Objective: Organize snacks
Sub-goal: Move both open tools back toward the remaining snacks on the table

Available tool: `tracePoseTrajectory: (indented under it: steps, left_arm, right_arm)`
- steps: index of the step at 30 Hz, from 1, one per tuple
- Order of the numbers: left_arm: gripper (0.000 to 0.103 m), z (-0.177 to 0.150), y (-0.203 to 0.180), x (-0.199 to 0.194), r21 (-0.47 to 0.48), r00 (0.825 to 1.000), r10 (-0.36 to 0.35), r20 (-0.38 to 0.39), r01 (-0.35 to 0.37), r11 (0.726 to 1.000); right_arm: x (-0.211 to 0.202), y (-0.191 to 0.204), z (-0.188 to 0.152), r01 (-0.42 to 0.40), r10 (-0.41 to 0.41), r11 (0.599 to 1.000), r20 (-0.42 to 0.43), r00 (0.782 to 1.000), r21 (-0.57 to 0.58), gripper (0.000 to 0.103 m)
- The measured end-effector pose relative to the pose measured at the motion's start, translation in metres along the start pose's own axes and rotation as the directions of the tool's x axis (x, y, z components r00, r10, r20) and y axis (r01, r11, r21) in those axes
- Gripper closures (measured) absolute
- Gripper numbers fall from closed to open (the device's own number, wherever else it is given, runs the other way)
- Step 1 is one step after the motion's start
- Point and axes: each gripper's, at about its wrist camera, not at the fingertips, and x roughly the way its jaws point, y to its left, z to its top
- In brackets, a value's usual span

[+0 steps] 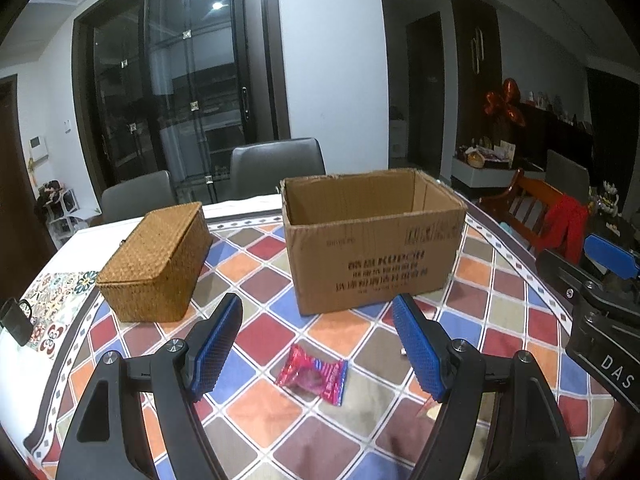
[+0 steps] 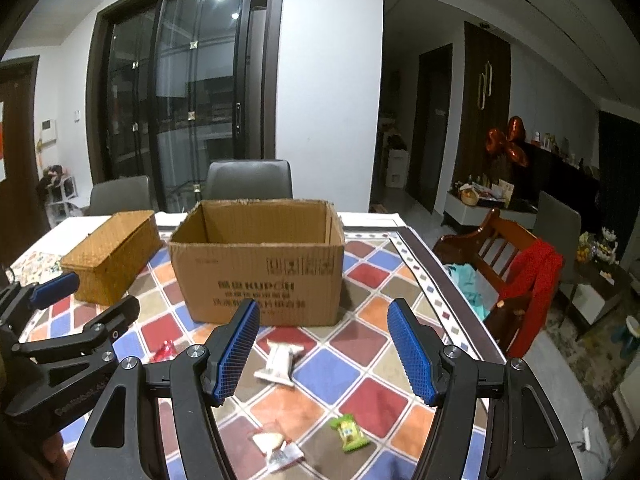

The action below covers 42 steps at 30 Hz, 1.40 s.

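Open tablecloth (image 2: 328, 376) before upright cardboard box (image 2: 260, 280), wicker basket (image 2: 114, 256) left.

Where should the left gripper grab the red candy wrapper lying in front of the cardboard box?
Probably across the puffy middle of the red candy wrapper, coming straight down from above. It lies flat on the tablecloth, so a side approach has little to catch. The open left gripper already straddles it.

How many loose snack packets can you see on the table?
4: red packet between the left fingers, white packet, green packet, clear packets' cluster nearest. Others may hide behind grippers.
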Motion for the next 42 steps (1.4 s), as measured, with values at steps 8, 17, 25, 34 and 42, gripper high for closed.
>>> tracePoseTrajectory:
  steps: [8, 17, 25, 34, 42]
  left_arm:
    - [0.026, -0.021, -0.017, -0.002, 0.008, 0.999, -0.031, -0.027, 0.031, 0.999]
    - [0.026, -0.051, -0.045, 0.003, 0.021, 0.995, -0.062, -0.081, 0.064, 0.998]
    - [0.026, -0.068, -0.063, 0.013, -0.005, 0.989, -0.074, -0.128, 0.074, 0.997]
    - [0.026, -0.08, -0.082, 0.031, -0.043, 0.976, -0.079, -0.202, 0.072, 0.997]
    - [0.026, -0.09, -0.093, 0.047, -0.08, 0.963, -0.066, -0.263, 0.047, 0.996]
  right_arm:
    - [-0.002, -0.011, -0.024, 0.008, -0.008, 1.0, -0.035, 0.999, -0.007, 0.036]
    - [0.006, -0.029, -0.051, 0.008, -0.009, 1.0, -0.089, 0.996, -0.008, 0.036]
    - [0.022, -0.041, -0.074, -0.007, 0.003, 1.0, -0.15, 0.989, -0.026, 0.036]
    - [0.042, -0.054, -0.093, -0.048, 0.038, 0.998, -0.207, 0.978, -0.042, 0.036]
    - [0.059, -0.065, -0.106, -0.113, 0.094, 0.992, -0.256, 0.962, -0.061, 0.036]
